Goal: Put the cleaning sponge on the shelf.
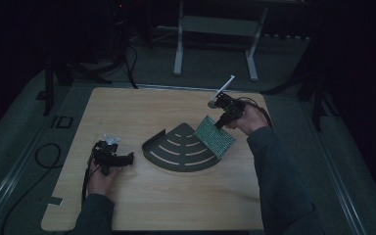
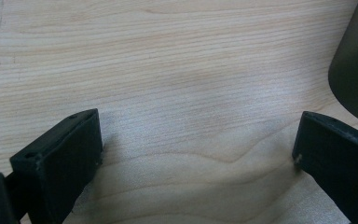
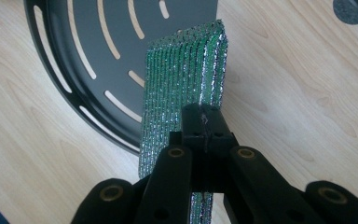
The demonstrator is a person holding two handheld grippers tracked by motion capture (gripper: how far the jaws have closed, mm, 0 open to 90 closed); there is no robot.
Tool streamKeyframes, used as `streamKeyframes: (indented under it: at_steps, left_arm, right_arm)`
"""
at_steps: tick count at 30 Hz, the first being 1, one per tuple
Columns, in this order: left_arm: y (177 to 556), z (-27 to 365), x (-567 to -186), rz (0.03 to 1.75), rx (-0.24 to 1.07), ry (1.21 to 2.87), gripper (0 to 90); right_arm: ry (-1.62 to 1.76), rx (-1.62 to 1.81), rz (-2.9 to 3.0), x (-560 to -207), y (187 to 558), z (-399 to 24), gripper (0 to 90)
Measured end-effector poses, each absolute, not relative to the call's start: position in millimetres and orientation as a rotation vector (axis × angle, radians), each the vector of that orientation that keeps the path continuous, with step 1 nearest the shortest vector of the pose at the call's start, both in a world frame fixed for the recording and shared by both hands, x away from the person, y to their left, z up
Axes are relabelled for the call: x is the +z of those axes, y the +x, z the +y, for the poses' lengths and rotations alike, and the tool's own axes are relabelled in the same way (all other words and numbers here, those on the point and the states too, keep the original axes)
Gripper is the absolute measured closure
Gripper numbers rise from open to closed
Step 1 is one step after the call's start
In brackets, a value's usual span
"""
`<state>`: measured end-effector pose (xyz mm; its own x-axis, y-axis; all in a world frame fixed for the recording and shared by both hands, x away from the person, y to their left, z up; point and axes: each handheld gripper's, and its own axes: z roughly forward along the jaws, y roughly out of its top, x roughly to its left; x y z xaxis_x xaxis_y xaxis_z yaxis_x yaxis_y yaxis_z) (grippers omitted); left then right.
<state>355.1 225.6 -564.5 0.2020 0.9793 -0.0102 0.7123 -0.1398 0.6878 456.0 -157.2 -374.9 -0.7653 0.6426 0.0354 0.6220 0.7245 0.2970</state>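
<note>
The right tongs (image 3: 204,122) are clamped on the edge of a green sponge (image 1: 215,136), tilted over the 3 o'clock rim of the dark slotted tray (image 1: 178,149) at the table (image 1: 127,110) centre. The left tongs (image 1: 127,158), jaws apart, rest at 9 o'clock on bare wood, just short of the tray's edge.

Table (image 1: 142,205): pale wood, visible grain, smooth matt finish. Fan-shaped tray (image 3: 74,46): dark, matt, looks like coated metal, slotted, smooth. Pad (image 3: 182,79): green, ribbed, glittery foil-like sheen, rough woven texture, silvery edges. Right gripper (image 3: 204,122) and left gripper (image 2: 196,154) jaws: black matt plastic, edges slightly scuffed.
</note>
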Motion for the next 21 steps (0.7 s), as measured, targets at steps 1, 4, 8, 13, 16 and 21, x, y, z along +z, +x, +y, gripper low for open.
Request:
streamKeyframes:
  at_steps: [1, 4, 8, 13, 16, 21]
  left_arm:
    - [355.1, 225.6, -564.5, 1.569, 0.614, 1.918, 1.7]
    - [355.1, 225.6, -564.6, 1.569, 0.614, 1.918, 1.7]
    - [355.1, 225.6, -564.6, 1.569, 0.614, 1.918, 1.7]
    - [355.1, 225.6, -564.6, 1.569, 0.614, 1.918, 1.7]
    - [355.1, 225.6, -564.6, 1.569, 0.614, 1.918, 1.7]
    - [355.1, 225.6, -564.5, 1.569, 0.614, 1.919, 1.7]
  right_arm:
    - [1.047, 0.453, 2.852, -375.7, 457.4, -154.7, 90.0]
    - [1.047, 0.455, 2.85, -376.6, 458.5, -152.7, 90.0]
    - [1.043, 0.461, 2.847, -378.4, 460.4, -149.7, 90.0]
    - [1.054, 0.478, 2.839, -379.0, 461.1, -146.2, 90.0]
    - [1.041, 0.475, 2.842, -379.6, 460.8, -144.0, 90.0]
    - [1.031, 0.472, 2.849, -383.8, 460.1, -137.2, 90.0]
